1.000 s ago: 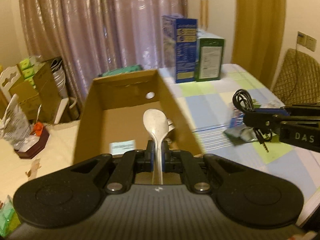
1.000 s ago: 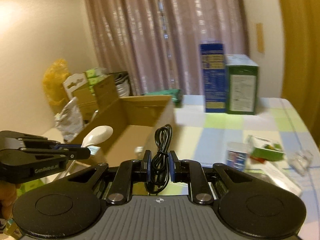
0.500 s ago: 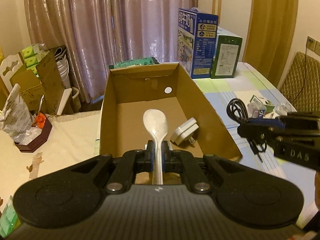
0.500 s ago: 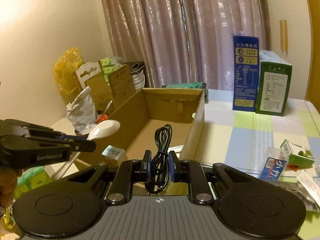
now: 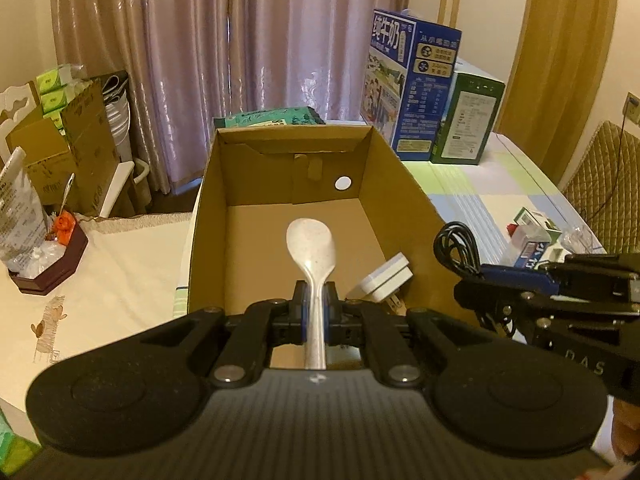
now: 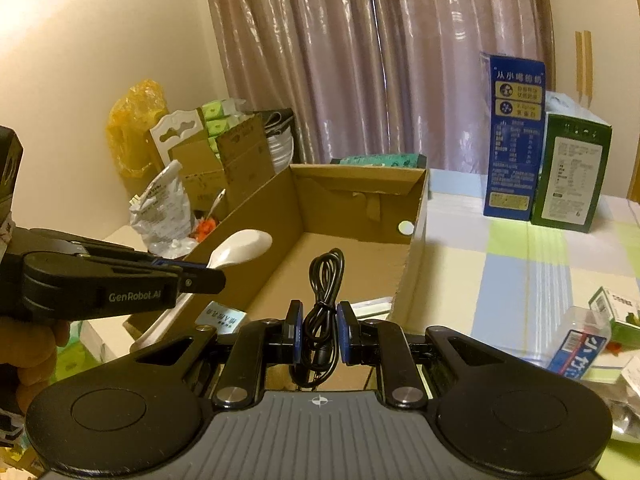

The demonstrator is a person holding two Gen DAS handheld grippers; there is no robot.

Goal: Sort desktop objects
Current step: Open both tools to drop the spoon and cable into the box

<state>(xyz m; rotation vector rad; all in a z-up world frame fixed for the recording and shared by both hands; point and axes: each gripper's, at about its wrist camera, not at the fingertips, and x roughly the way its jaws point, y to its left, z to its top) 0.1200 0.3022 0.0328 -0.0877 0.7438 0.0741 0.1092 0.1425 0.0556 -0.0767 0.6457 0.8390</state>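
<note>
My left gripper (image 5: 315,304) is shut on the handle of a white spoon (image 5: 311,245) and holds it over the near end of an open cardboard box (image 5: 208,200). A white plug adapter (image 5: 386,283) lies on the box floor at the right. My right gripper (image 6: 318,326) is shut on a coiled black cable (image 6: 326,280), held above the box's near right corner. In the right wrist view the left gripper (image 6: 200,274) and the spoon (image 6: 242,246) show at the left. In the left wrist view the right gripper (image 5: 486,280) and the cable (image 5: 458,246) show at the right.
A blue carton (image 5: 410,88) and a green carton (image 5: 466,118) stand on the checked tablecloth (image 6: 520,280) behind the box. Small packets (image 6: 580,342) and a small green box (image 6: 618,312) lie at the right. Stacked boxes and bags (image 6: 208,164) crowd the left.
Both grippers have moved closer to the cardboard box, holding the spoon and the cable. The box now fills more of both views.
</note>
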